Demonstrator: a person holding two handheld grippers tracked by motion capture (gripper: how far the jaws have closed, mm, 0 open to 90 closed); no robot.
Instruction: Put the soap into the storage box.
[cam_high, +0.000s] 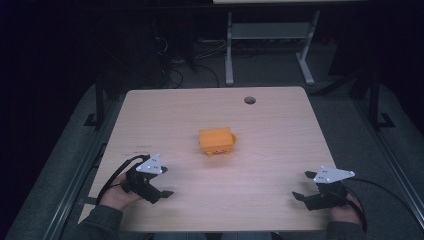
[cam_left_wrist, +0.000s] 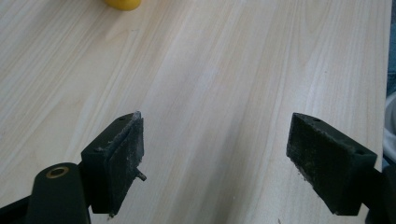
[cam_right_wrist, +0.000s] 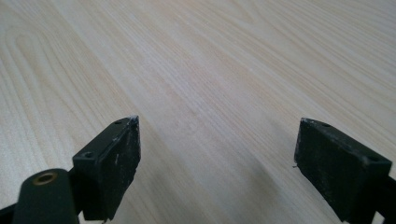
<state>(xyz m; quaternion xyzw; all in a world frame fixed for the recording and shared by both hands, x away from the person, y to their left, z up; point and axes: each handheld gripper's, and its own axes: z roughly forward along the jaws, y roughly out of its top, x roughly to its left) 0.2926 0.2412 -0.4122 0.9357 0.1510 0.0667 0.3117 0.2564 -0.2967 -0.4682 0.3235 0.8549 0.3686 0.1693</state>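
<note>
Two grippers are held low near the worktop (cam_high: 165, 112) front edge: left gripper (cam_high: 167, 182) with jaws spread, empty. Orange box (cam_high: 216, 141) sits mid-worktop, well apart from both, long axis roughly left-right, small feet facing the person. Right gripper (cam_high: 304, 186) likewise spread, empty. Approach is best made squarely across the short sides.

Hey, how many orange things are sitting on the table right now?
1. The orange box stands near the middle of the table, ahead of the left gripper and right gripper, touching neither.
</note>
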